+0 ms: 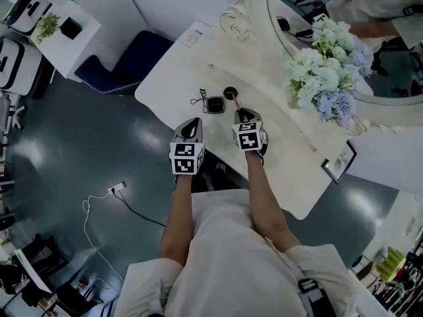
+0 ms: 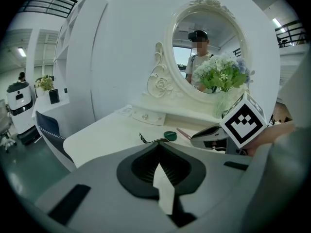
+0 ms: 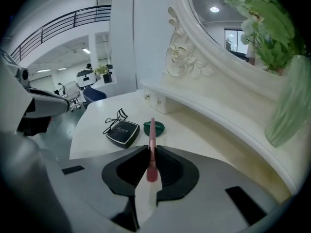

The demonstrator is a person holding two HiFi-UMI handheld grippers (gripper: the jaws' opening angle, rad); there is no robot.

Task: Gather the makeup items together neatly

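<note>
On the white dressing table [image 1: 178, 78] lie a black compact [image 1: 213, 104], a black eyelash curler [image 1: 198, 98] beside it and a round dark green pot [image 1: 230, 92]. My right gripper [image 3: 151, 148] is shut on a slim pink stick [image 3: 152, 140], which points toward the green pot [image 3: 154, 127] and the compact [image 3: 123, 132]. The stick is held a little above the table. My left gripper [image 2: 159, 143] hovers near the table's front edge, left of the right gripper [image 2: 209, 136]. Its jaws meet at the tips with nothing between them.
An ornate oval mirror [image 1: 310, 58] and a vase of pale flowers [image 1: 327, 78] stand at the back right. A small frame [image 1: 338, 162] sits near the table's right edge. A paper card [image 1: 192, 37] lies at the far left; a blue chair [image 1: 129, 61] stands beyond.
</note>
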